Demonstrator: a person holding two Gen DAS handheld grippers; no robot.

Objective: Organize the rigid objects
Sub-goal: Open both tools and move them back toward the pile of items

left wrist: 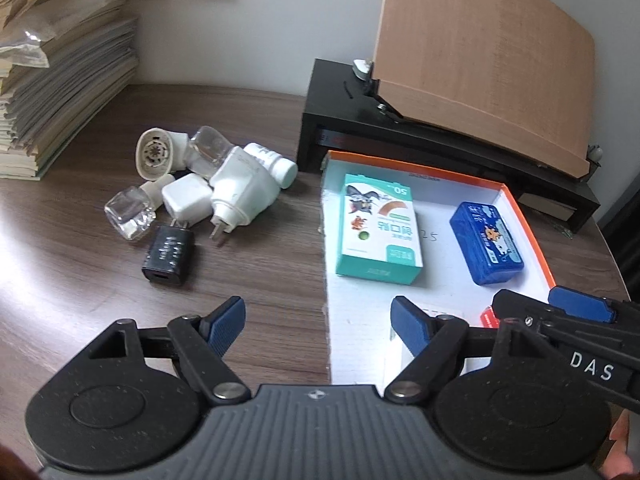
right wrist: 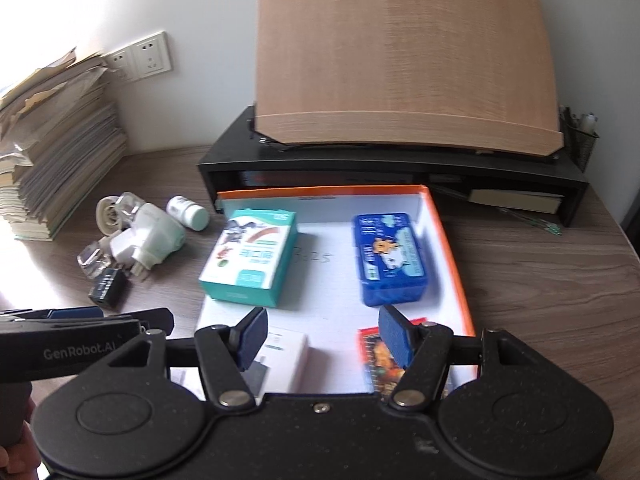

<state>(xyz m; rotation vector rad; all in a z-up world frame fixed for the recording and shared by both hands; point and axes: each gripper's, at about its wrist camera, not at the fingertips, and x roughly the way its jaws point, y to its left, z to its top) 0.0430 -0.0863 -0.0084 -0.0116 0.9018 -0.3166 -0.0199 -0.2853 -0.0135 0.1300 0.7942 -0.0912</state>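
Observation:
An orange-rimmed box lid (left wrist: 524, 216) (right wrist: 448, 240) lies on the desk. It holds a teal bandage box (left wrist: 378, 228) (right wrist: 250, 256), a blue case (left wrist: 486, 236) (right wrist: 390, 258), a white box (right wrist: 286, 354) and a red pack (right wrist: 378, 354). A pile left of it has white plugs (left wrist: 242, 188) (right wrist: 154, 240), a black charger (left wrist: 170, 256) (right wrist: 108, 288), small glass bottles (left wrist: 130, 212) and a white pill bottle (left wrist: 272, 164) (right wrist: 188, 212). My left gripper (left wrist: 318, 326) is open and empty over the lid's left edge. My right gripper (right wrist: 324, 338) is open and empty above the lid's near end.
A black monitor riser (left wrist: 400, 136) (right wrist: 360, 160) with a tilted wooden board (right wrist: 400, 60) stands behind the lid. A tall stack of papers (left wrist: 60, 80) (right wrist: 52, 152) fills the far left. Wall sockets (right wrist: 148, 56) are behind it. A mesh pen holder (right wrist: 580, 140) stands at the right.

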